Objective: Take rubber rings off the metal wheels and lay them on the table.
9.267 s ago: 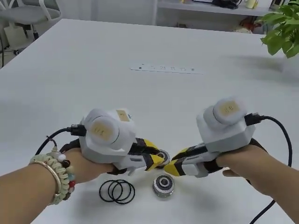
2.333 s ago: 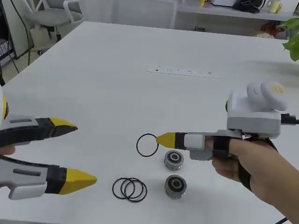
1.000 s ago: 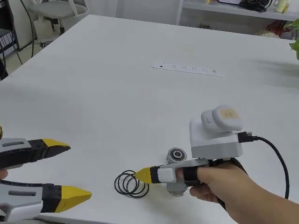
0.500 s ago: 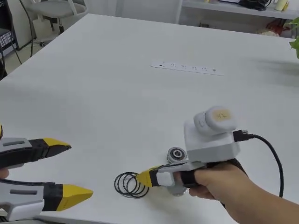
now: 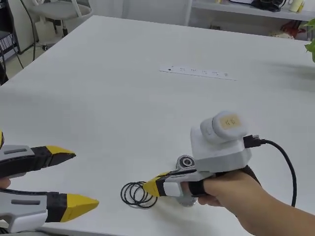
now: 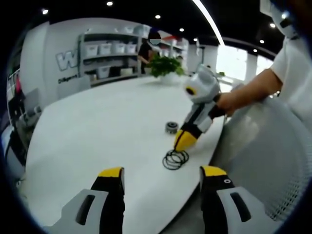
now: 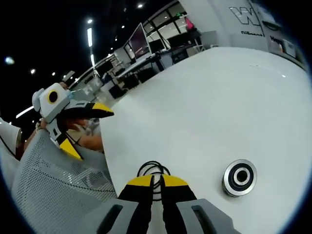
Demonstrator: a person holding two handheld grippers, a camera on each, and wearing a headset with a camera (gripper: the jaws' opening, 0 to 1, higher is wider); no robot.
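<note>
Several black rubber rings (image 5: pixel 134 193) lie in a loose pile near the table's front edge. My right gripper (image 5: pixel 147 188) rests its yellow tips on the pile's right side, shut on a rubber ring (image 7: pixel 156 171) that runs between the jaws (image 7: pixel 157 183). One metal wheel (image 5: pixel 185 162) (image 7: pixel 239 177) stands bare just behind that gripper. A second wheel (image 5: pixel 186 201) is mostly hidden under it. My left gripper (image 5: pixel 84 179) hovers open and empty at the lower left, well short of the rings (image 6: pixel 174 159). Its own view looks at the right gripper (image 6: pixel 185 141).
A flush socket strip (image 5: pixel 197 73) sits in the white table (image 5: pixel 123 98) at mid-depth. An office chair (image 5: pixel 54 10) and shelves stand beyond the far edge, with a plant (image 5: pixel 311 46) at the right. A mesh chair back (image 6: pixel 263 161) is beside the table's front edge.
The right gripper has brought a ring from beside the wheels over to the pile. In the last second it has only rolled a little there. The left gripper has stayed put.
</note>
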